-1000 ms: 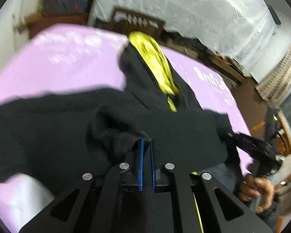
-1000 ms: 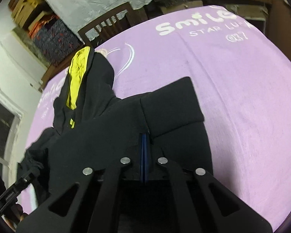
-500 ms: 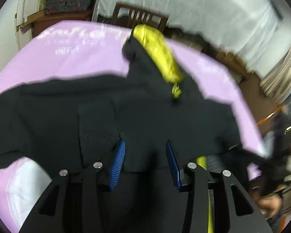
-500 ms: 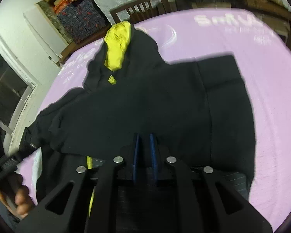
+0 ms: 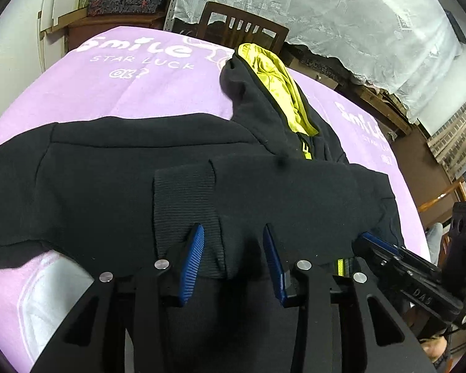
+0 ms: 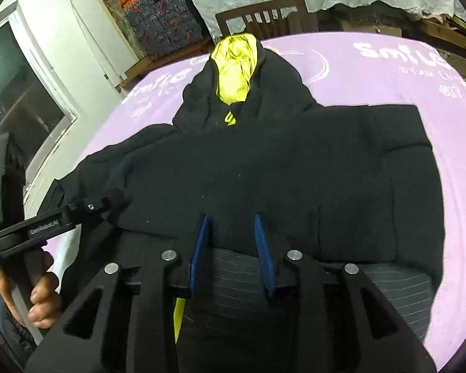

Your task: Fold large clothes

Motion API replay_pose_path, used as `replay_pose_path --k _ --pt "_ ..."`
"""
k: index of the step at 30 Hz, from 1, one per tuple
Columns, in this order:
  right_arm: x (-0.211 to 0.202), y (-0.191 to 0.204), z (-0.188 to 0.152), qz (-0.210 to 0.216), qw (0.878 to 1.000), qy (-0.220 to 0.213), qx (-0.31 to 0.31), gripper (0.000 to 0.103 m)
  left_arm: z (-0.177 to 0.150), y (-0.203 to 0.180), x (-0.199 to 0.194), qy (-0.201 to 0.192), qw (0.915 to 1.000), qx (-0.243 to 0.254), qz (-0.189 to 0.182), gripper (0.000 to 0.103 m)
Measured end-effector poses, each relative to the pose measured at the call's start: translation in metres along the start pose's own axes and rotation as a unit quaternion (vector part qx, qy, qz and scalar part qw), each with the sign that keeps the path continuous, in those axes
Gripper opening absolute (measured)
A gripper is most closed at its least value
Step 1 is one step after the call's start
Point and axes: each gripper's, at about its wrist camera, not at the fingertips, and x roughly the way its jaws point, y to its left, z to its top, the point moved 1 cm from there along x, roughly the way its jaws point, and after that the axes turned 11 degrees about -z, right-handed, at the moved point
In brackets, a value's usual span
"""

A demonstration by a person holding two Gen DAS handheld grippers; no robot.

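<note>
A black hoodie (image 5: 158, 171) with a yellow-lined hood (image 5: 276, 77) lies on the purple cloth; both sleeves are folded across its body. It also shows in the right wrist view (image 6: 264, 161), hood (image 6: 236, 65) pointing away. My left gripper (image 5: 233, 245) is open over the ribbed sleeve cuff (image 5: 186, 205) and holds nothing. My right gripper (image 6: 231, 233) is open over the hoodie's near edge, above its ribbed hem (image 6: 295, 279), and holds nothing. Each gripper shows in the other's view: the right one (image 5: 388, 248), the left one (image 6: 87, 208).
The purple cloth (image 5: 108, 93) with white "Smile" lettering covers the table. A wooden chair (image 5: 242, 28) stands behind the far edge, with a white lace curtain (image 5: 341, 15) beyond. A window (image 6: 15, 87) is at the left in the right wrist view.
Both grippers were shut on the sleeves a second ago. They have laid the sleeves across the hoodie's body, opened, and drawn back toward the near edge.
</note>
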Motion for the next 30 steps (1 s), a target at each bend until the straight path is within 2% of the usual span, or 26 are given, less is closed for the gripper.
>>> replay_pose_path --k 3,5,6,7,9,11,14,17,20,23,25,26,27,28,30 --pt "-0.02 -0.01 0.003 0.008 0.999 -0.023 0.027 0.031 0.002 0.009 -0.018 -0.019 0.9996 -0.019 0.007 0.039" --pt "-0.036 -0.018 0.004 -0.001 0.998 -0.041 0.041 0.037 0.003 0.018 -0.039 -0.042 0.9982 -0.036 0.023 0.042" --pt "-0.044 -0.023 0.003 -0.004 0.997 -0.048 0.051 0.043 0.002 0.024 -0.05 -0.055 0.997 -0.046 0.03 0.047" --pt "-0.053 -0.028 0.001 -0.005 0.996 -0.056 0.064 0.048 0.0 0.03 -0.062 -0.067 0.9955 -0.055 0.037 0.05" --pt "-0.067 -0.038 -0.009 -0.001 0.994 -0.066 0.089 0.05 -0.01 0.049 -0.089 -0.097 0.9903 -0.076 0.065 0.055" --pt "-0.071 -0.048 -0.017 0.007 0.992 -0.067 0.104 0.05 -0.022 0.068 -0.11 -0.11 0.9854 -0.095 0.089 0.056" --pt "-0.075 -0.055 -0.029 0.012 0.991 -0.063 0.116 0.05 -0.043 0.102 -0.139 -0.113 0.9796 -0.123 0.112 0.056" --pt "-0.075 -0.062 -0.037 0.029 0.99 -0.054 0.13 0.051 -0.057 0.131 -0.157 -0.101 0.9777 -0.136 0.124 0.056" --pt "-0.07 -0.067 -0.038 0.05 0.987 -0.04 0.147 0.051 -0.06 0.146 -0.164 -0.079 0.9766 -0.125 0.156 0.055" --pt "-0.067 -0.071 -0.039 0.052 0.986 -0.035 0.155 0.052 -0.053 0.151 -0.157 -0.06 0.9749 -0.101 0.189 0.055" --pt "-0.064 -0.073 -0.041 0.045 0.986 -0.033 0.159 0.053 -0.046 0.157 -0.147 -0.048 0.9697 -0.082 0.225 0.055" --pt "-0.062 -0.075 -0.041 0.043 0.985 -0.03 0.163 0.053 -0.039 0.159 -0.145 -0.05 0.961 -0.069 0.263 0.057" --pt "-0.061 -0.077 -0.042 0.042 0.985 -0.028 0.167 0.053 -0.034 0.16 -0.147 -0.057 0.9605 -0.067 0.264 0.055" --pt "-0.059 -0.08 -0.042 0.041 0.984 -0.026 0.173 0.053 -0.029 0.164 -0.157 -0.078 0.959 -0.078 0.261 0.055" --pt "-0.057 -0.085 -0.043 0.04 0.982 -0.025 0.182 0.053 -0.026 0.178 -0.183 -0.127 0.9462 -0.116 0.274 0.057"
